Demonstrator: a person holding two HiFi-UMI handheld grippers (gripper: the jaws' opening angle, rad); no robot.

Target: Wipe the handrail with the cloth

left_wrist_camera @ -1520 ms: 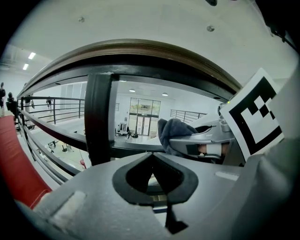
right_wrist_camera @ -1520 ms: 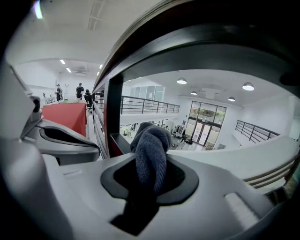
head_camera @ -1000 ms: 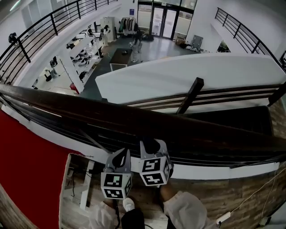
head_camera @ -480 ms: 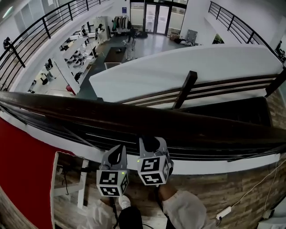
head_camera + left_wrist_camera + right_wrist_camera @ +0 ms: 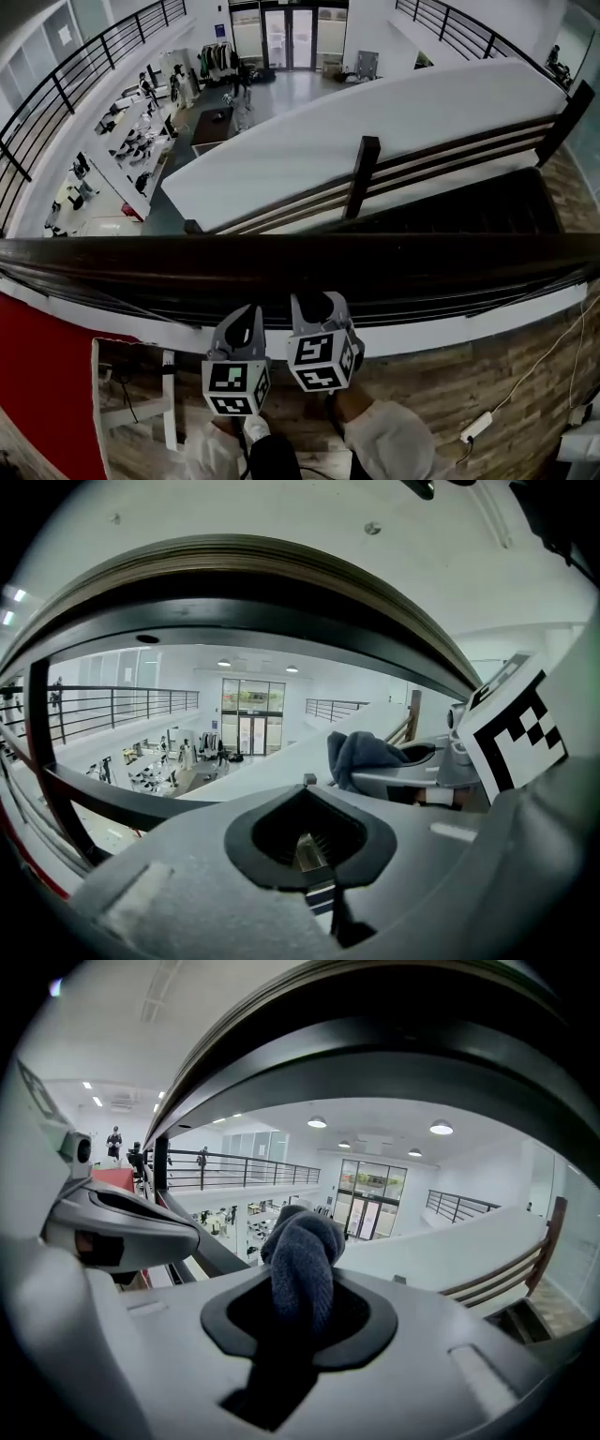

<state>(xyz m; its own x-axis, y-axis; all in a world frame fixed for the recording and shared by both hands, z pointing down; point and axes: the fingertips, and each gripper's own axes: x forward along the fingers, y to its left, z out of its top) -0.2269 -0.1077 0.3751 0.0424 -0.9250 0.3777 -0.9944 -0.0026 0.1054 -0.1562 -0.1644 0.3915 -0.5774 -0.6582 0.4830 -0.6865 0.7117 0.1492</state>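
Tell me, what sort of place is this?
Likely an upper gallery in a shop or showroom: the dark handrail overlooks a lower floor with display shelves, a rack of hanging clothes and glass entrance doors.

Broad dark handrail (image 5: 403, 267) bars the way just ahead — open atrium (image 5: 234, 103) beyond, thin rails (image 5: 422, 311) beneath

Round ceiling lamps (image 5: 441, 1129) light the scene brightly and evenly, with little shadow. The dark brown wooden handrail (image 5: 300, 262) reads almost black. Fisheye distortion bends every straight line, the corners darken to black, and the nearest surfaces blur.
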